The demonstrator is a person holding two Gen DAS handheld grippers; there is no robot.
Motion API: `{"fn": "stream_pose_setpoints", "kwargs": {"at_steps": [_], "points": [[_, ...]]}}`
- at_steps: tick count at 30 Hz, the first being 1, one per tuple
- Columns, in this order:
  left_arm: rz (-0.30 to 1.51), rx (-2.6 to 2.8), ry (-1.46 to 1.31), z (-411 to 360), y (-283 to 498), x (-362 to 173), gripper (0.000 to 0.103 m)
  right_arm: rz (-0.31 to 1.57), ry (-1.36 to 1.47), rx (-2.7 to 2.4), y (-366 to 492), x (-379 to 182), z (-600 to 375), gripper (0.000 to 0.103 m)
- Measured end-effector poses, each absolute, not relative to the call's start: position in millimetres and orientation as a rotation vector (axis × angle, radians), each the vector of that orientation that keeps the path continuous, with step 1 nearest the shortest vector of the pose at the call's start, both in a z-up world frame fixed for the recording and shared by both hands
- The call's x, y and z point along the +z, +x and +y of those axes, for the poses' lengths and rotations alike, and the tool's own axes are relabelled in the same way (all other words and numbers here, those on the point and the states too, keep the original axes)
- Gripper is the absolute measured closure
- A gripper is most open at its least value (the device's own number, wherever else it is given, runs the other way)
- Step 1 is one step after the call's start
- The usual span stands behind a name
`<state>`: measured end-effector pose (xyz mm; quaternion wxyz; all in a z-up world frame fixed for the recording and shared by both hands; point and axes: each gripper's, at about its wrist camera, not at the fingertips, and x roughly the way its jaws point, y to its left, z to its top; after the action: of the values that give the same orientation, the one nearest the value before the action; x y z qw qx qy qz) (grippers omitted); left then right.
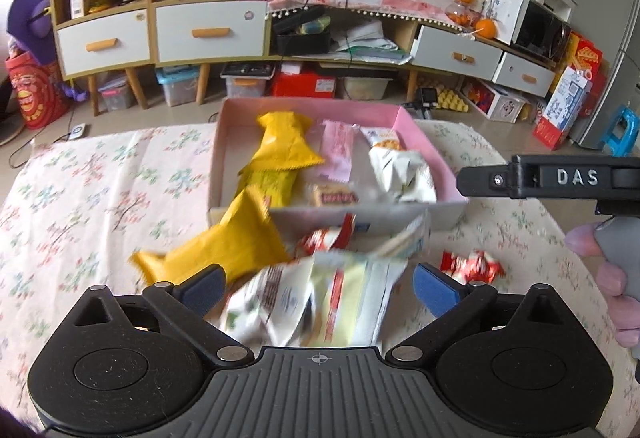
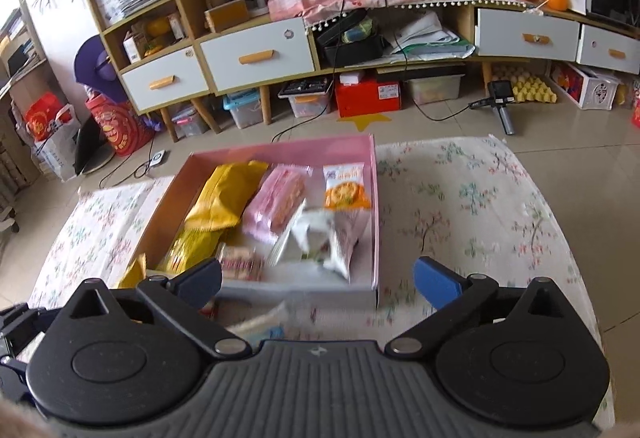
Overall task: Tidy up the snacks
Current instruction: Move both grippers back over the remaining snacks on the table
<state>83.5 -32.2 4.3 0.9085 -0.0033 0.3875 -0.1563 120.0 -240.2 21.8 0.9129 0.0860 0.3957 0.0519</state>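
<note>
The left gripper [image 1: 318, 288] hangs low over the flowered cloth [image 1: 80, 190], its jaws spread wide with a heap of white and pale-yellow snack packets [image 1: 320, 302] lying loose between the blue pads [image 1: 206, 288]; nothing is pinched. At about ten o'clock from that heap lies a yellow packet [image 1: 224, 238], tilted, its upper end up against the near wall of the pink box [image 1: 424, 142]. A small red-and-white sweet [image 1: 326, 236] sits just beyond the heap at twelve o'clock, and another red-and-white sweet [image 1: 472, 264] rests on the cloth at two o'clock, apart from the rest.

The right gripper [image 2: 318, 282] hovers nearer the box's right end (its black body reads "DAS" in the left view), jaws likewise wide and empty, one pad [image 2: 436, 284] over bare cloth.

Farther on, inside the box, from nine o'clock across to three: two yellow packets [image 2: 224, 198] overlapping, a pink wafer packet [image 2: 278, 206], an orange-printed biscuit packet [image 2: 344, 186] with a crumpled white packet [image 2: 328, 238] in front of it. A small packet with a brown print [image 2: 240, 262] lies against the near wall.

Beyond, at twelve o'clock, stands a cabinet with white drawers [image 2: 256, 56].
</note>
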Motion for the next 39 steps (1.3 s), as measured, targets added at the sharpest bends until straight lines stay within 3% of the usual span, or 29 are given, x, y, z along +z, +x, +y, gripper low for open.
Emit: {"fn": "stream_pose_setpoints", "kwargs": {"at_steps": [21, 39], "points": [[0.739, -0.326, 0.077, 8, 28, -42, 0.002, 0.803, 0.032, 0.149, 56, -34, -225, 0.000], [0.641, -0.517, 0.163, -14, -13, -61, 0.007, 0.755, -0.057, 0.256, 33, -61, -242, 0.000]]}}
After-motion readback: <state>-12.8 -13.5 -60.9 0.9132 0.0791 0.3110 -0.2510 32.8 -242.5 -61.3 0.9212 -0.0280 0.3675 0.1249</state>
